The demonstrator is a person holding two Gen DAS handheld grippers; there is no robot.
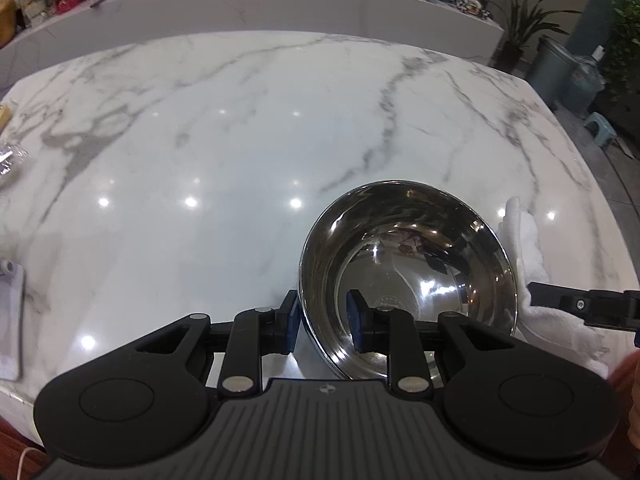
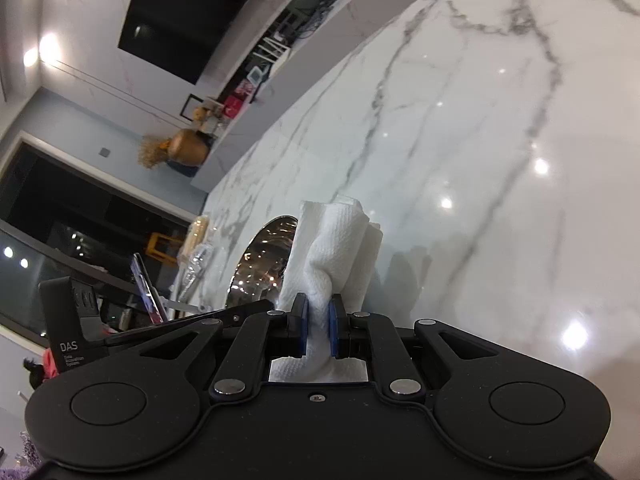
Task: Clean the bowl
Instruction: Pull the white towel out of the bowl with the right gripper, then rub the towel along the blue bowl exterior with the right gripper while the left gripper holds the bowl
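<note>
While our left gripper point(image 1: 324, 326) pinches the steel bowl point(image 1: 408, 280) by its rim on the desk point(image 1: 240, 140), the right gripper's point(image 2: 318, 330) jaws clamp a paper towel point(image 2: 332, 248) just beside it. We'd keep that rim grip firm and wipe inside gently.

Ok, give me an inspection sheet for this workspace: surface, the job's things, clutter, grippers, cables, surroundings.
Surface: glossy white marble table with grey veins and light reflections.
Job's things: steel bowl, upright and looking empty; white paper towel, bunched, just beside the bowl's rim.
Clutter: crinkled clear wrapper and a flat light-coloured object at the table's left edge.
Grippers: left hand-held gripper clamps the bowl's near wall, one pad inside, one outside; right hand-held gripper is shut on the paper towel.
Cables: thin white cord at the lower left corner.
Surroundings: raised ledge behind with boxes, potted plant, grey bin.
</note>
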